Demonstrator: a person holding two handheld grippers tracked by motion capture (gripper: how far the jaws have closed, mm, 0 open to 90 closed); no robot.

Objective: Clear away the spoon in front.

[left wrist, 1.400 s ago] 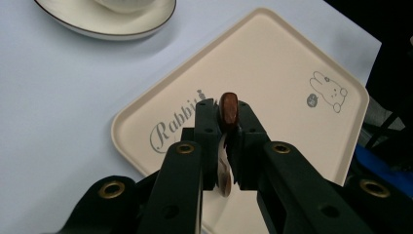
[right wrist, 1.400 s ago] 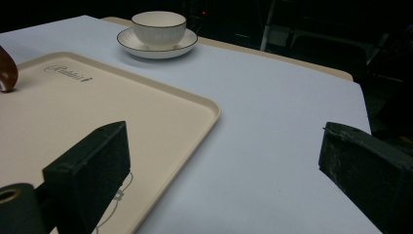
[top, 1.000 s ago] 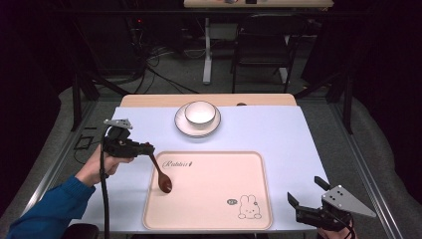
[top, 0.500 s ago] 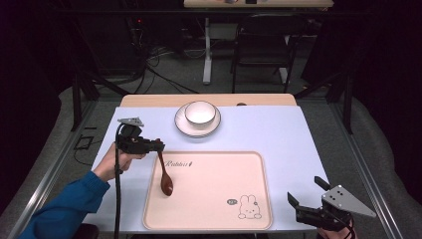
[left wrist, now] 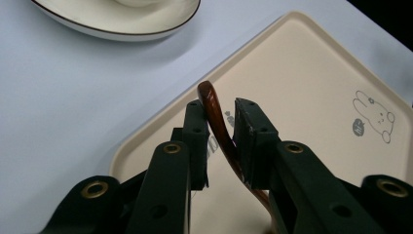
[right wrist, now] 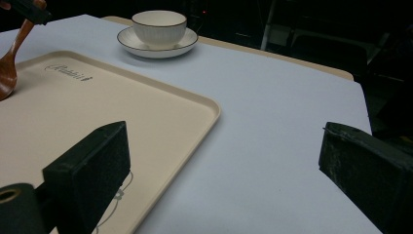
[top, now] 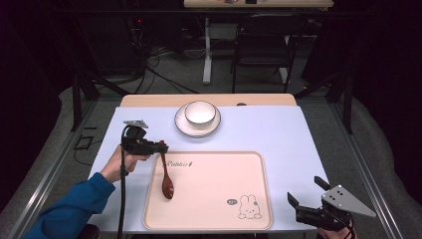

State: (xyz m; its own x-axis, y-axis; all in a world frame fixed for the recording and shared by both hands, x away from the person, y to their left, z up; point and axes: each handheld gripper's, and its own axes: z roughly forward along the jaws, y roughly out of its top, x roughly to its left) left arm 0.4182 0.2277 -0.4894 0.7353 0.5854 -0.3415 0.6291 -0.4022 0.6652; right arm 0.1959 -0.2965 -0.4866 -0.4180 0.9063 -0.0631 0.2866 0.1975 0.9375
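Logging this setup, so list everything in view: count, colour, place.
spoon: one, brown, bowl end on the tray, handle between the left gripper's jaws
tray: one, beige with rabbit print, table's near middle
bowl: one, white, on the saucer
saucer: one, white with dark rim, far middle
table: one, pale blue top
chair: one, black, behind the table
left gripper: black, at the tray's left edge, shut on the spoon
right gripper: black, near right corner, open
sleeve: blue, lower left

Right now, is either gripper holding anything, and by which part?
The left gripper holds the brown spoon near the top of its handle, its bowl low on the tray. The right gripper stands open, holding nothing.
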